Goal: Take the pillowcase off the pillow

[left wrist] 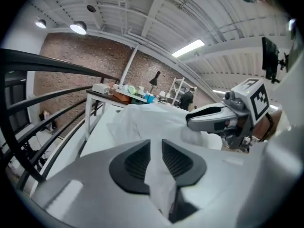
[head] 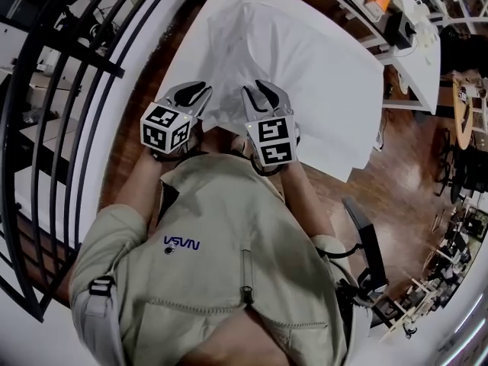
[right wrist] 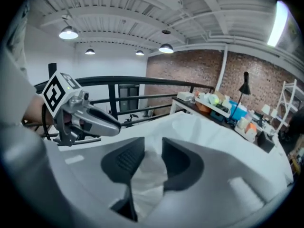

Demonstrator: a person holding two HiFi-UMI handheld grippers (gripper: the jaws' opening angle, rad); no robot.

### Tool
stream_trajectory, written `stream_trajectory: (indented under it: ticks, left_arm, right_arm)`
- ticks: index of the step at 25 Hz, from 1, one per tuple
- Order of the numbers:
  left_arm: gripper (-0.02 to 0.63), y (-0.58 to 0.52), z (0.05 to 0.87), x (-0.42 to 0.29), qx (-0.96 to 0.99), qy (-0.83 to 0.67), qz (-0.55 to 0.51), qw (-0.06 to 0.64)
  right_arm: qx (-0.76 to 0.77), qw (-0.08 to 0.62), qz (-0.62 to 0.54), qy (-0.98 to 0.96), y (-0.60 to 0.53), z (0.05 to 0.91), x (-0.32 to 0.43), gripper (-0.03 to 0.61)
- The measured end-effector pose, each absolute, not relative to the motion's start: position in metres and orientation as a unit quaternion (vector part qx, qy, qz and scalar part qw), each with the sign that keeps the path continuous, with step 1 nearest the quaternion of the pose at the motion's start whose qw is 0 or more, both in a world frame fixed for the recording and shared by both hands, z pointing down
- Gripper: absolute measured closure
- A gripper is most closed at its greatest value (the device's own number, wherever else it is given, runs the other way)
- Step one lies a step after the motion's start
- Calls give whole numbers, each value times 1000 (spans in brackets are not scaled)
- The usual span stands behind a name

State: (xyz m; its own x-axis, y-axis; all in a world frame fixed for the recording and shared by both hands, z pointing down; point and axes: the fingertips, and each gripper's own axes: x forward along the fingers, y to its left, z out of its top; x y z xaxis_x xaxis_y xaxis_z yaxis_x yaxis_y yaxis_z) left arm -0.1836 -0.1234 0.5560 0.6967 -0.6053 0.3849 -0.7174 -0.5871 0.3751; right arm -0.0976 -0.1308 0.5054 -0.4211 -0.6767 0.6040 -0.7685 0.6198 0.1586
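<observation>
Fingers (left wrist: 135,163) of left gripper (left wrist: 156,152) narrowly parted, thin fold of pillowcase (head: 282,59) lying between, grip looks slack. Right gripper (right wrist: 153,158) wider apart, bunched cloth between fingers, not clamped. Rest of pillowcase stretches ahead of fingertips across table (head: 191,59). Pillow not told apart from white cloth. Judgement: removal barely begun or mid-regrip; pulling off still left.

The head camera is looking steeply down onto the white counter (head: 191,67). Cameras on the left tool (head: 197,96) and right tool (head: 259,97) are sitting close behind their jaws, facing along that counter, each also catching the other tool.
</observation>
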Motion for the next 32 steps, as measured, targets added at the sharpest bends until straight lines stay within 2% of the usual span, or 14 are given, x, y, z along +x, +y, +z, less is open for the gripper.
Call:
stream_trajectory:
  ticks: [6, 12, 14, 17, 22, 23, 24, 25, 32]
  left_arm:
    - [434, -108, 562, -148, 911, -281, 149, 263]
    - [425, -100, 583, -130, 915, -235, 181, 272]
    - [447, -98, 586, -126, 917, -226, 192, 268]
    - [555, -102, 585, -123, 918, -229, 198, 255]
    - [581, -104, 570, -116, 922, -225, 181, 258]
    - [584, -104, 567, -116, 923, -224, 179, 258]
    - [584, -105, 564, -116, 923, -224, 177, 257]
    - [586, -106, 561, -117, 923, -226, 174, 258]
    - [589, -129, 546, -140, 915, -264, 134, 274]
  right_arm:
    - [459, 309, 107, -826, -105, 507, -93, 462]
    - [473, 308, 148, -812, -78, 523, -97, 462]
    - [473, 313, 166, -807, -66, 532, -98, 462]
    - [466, 324, 207, -797, -51, 550, -100, 437]
    - [481, 325, 243, -777, -50, 577, -106, 422]
    - [495, 330, 235, -769, -54, 578, -104, 448]
    - [508, 336, 222, -761, -57, 576, -101, 532]
    - [519, 340, 211, -755, -60, 574, -97, 554]
    - [579, 313, 199, -726, -57, 554, -65, 568]
